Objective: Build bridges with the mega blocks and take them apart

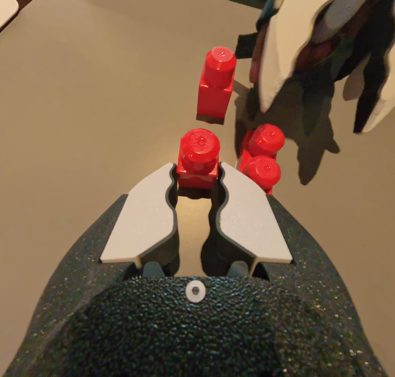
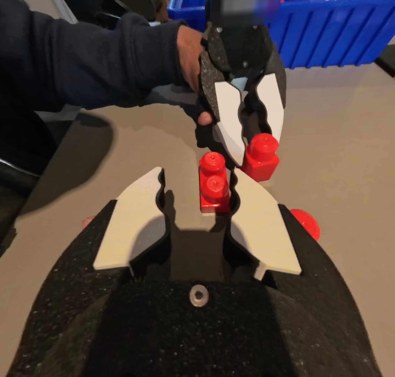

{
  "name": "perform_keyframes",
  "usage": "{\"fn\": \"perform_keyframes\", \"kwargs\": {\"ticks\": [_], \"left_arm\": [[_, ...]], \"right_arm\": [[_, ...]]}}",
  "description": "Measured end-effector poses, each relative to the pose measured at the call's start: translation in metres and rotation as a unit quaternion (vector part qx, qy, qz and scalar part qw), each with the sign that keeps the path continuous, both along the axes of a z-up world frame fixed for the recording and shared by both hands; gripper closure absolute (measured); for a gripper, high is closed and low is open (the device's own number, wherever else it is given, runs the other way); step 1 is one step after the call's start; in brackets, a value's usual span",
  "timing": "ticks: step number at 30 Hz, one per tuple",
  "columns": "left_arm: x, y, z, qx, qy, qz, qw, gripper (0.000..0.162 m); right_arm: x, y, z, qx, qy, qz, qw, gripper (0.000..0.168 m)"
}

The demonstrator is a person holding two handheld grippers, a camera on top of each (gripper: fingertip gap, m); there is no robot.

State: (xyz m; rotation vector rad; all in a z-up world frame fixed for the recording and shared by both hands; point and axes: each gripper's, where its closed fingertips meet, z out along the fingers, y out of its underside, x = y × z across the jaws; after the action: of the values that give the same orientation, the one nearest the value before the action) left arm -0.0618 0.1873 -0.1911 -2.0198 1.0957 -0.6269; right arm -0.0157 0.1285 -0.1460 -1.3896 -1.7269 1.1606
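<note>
From the left wrist view, our left gripper [image 1: 197, 172] has its jaws closed on a single-stud red block [image 1: 198, 163], which sits right at the fingertips on the tan table [image 1: 85, 110]. A second single-stud block [image 1: 215, 84] stands farther ahead, and the two-stud block [image 1: 261, 159] lies just to our right, beside the right finger. Our right gripper [image 1: 299, 67] is a blur up there, so we cannot judge its reach from here.

Over to the right wrist view: our right gripper [image 2: 196, 174] is spread wide, gripping nothing. The two-stud block [image 2: 213, 187] lies between the fingertips, hugging the right finger, its long axis running straight ahead along the fingers. That makes our right gripper the nearer one; probably it only needs to close. A blue bin [image 2: 320, 31] waits behind.
</note>
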Motion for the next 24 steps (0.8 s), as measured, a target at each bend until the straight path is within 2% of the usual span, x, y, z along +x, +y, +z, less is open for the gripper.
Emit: {"fn": "perform_keyframes", "kwargs": {"ticks": [5,7,9,11,14,17,21,24], "left_arm": [[0.012,0.003,0.000,-0.001,0.000,-0.018,1.000,0.127],[0.017,0.005,0.000,-0.003,0.000,-0.026,1.000,0.127],[0.019,0.007,0.000,-0.005,-0.001,-0.030,1.000,0.127],[0.020,0.008,0.000,-0.007,-0.002,-0.035,0.999,0.127],[0.024,0.009,0.000,-0.002,0.000,-0.038,0.999,0.127],[0.033,0.011,0.000,0.002,0.002,-0.035,0.999,0.127],[0.044,0.011,0.000,0.007,0.004,-0.037,0.999,0.127],[0.046,0.012,0.000,0.006,0.005,-0.038,0.999,0.127]], "right_arm": [[-0.009,0.004,-0.040,0.051,-0.099,-0.014,0.994,0.102],[-0.010,0.007,-0.053,0.071,-0.140,-0.025,0.987,0.108],[-0.010,0.008,-0.062,0.076,-0.171,-0.030,0.982,0.130],[-0.010,0.006,-0.062,0.072,-0.173,-0.024,0.982,0.131],[-0.003,0.000,-0.059,0.054,-0.165,0.000,0.985,0.131],[0.014,0.000,-0.040,0.025,-0.121,0.018,0.992,0.131],[0.042,0.025,-0.004,0.009,-0.051,-0.004,0.999,0.132],[0.059,0.051,0.009,0.021,-0.043,-0.042,0.998,0.132]]}}
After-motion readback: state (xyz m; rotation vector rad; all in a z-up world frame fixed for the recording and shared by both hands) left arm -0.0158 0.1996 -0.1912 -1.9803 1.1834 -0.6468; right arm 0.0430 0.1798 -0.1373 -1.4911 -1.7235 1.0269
